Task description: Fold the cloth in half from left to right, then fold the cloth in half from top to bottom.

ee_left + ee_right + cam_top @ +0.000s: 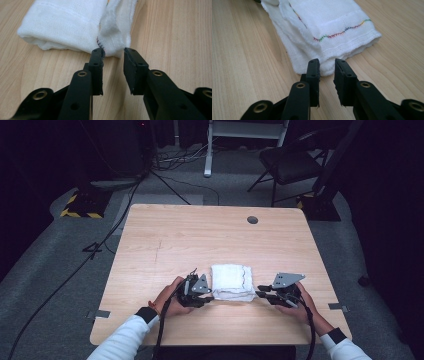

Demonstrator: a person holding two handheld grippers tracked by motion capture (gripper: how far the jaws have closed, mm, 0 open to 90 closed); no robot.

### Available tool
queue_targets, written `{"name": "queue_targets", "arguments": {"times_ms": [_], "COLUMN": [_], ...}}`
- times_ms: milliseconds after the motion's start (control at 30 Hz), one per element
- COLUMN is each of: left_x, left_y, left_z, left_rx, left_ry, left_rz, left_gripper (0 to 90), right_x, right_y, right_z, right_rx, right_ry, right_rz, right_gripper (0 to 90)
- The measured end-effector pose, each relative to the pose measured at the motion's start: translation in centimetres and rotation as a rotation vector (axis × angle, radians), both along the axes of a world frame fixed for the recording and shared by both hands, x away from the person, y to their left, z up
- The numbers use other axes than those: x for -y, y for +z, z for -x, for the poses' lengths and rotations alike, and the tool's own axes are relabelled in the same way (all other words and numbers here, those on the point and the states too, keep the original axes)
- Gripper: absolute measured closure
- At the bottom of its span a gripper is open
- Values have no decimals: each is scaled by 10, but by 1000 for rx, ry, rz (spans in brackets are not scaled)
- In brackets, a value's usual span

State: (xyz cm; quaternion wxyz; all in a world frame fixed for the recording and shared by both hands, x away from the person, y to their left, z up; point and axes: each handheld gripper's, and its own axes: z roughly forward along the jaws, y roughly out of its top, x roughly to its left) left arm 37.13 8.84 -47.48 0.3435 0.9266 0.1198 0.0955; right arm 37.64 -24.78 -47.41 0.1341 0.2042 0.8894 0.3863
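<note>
Two black two-jaw claws flank one folded white gauze cloth [231, 282] with multicoloured edge stitching, lying on pale wooden table [200, 235]. Left gripper [113, 52]: jaws slightly apart, cloth corner just beyond the tips, one tip touching its hem, nothing clamped. Right gripper [327, 62]: jaws narrowly apart, cloth edge right at the tips, unpinched.

Wooden table [165, 240]; black chair [290, 162] behind; floor cables [65, 280].

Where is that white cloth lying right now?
In the high view the folded white cloth lies on the wooden table, near the person's edge, between the left gripper and the right gripper, whose open jaws point at it.
</note>
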Motion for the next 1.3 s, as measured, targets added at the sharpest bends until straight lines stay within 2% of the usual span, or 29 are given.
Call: {"name": "queue_targets", "arguments": {"times_ms": [367, 500, 700, 800, 933, 1067, 1133, 1300], "left_x": [-6, -6, -7, -8, -10, -15, -18, -27], "left_y": [14, 17, 19, 19, 20, 22, 23, 25], "left_z": [-4, -5, -4, -3, 0, 2, 5, 11], "left_rx": [20, 41, 60, 56, 54, 60, 82, 109], "left_ry": [19, 44, 91, 113, 153, 173, 193, 210], "left_rz": [58, 65, 52, 42, 11, 1, -28, -46], "left_gripper": [605, 540, 413, 349, 280, 246, 241, 231], "right_x": [4, 4, 5, 5, 5, 6, 7, 13], "right_y": [13, 15, 18, 21, 25, 28, 29, 29], "right_z": [-5, -5, -6, -6, -6, -5, -5, -3], "right_rx": [49, 56, 68, 72, 96, 109, 108, 112], "right_ry": [-39, -44, -61, -71, -87, -89, -92, -107], "right_rz": [-23, -22, -12, -9, 14, 45, 48, 64], "right_gripper": [669, 633, 534, 447, 369, 345, 340, 329]}}
